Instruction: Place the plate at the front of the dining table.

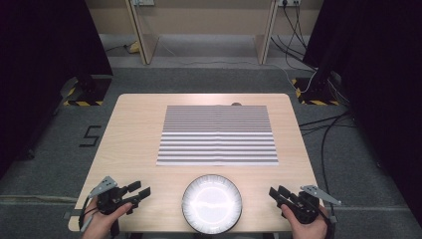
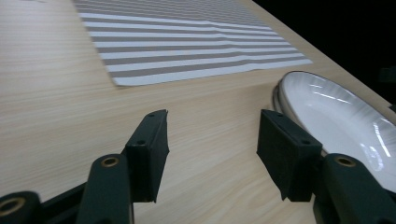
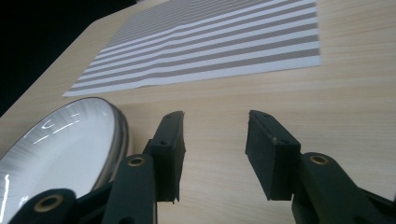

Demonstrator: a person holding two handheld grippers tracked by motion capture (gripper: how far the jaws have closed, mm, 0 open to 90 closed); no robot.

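Plate [image 1: 212, 203] sits at the near edge of the surface [image 1: 134, 134] in the high view, just in front of the striped mat [image 1: 217, 135], with the left hand-held gripper [image 1: 139, 192] and right hand-held gripper [image 1: 276, 193] about equally far off either side, both angled in toward it. Left gripper view has the plate [image 2: 345, 121] off to the right of wide-open, empty jaws. Right gripper view mirrors that, plate [image 3: 60, 140] to the left, jaws apart on nothing.

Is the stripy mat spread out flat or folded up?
Spread out. The stripy mat lies open on the table with all its edges showing, just beyond the plate. A slight crease ripples down its middle.
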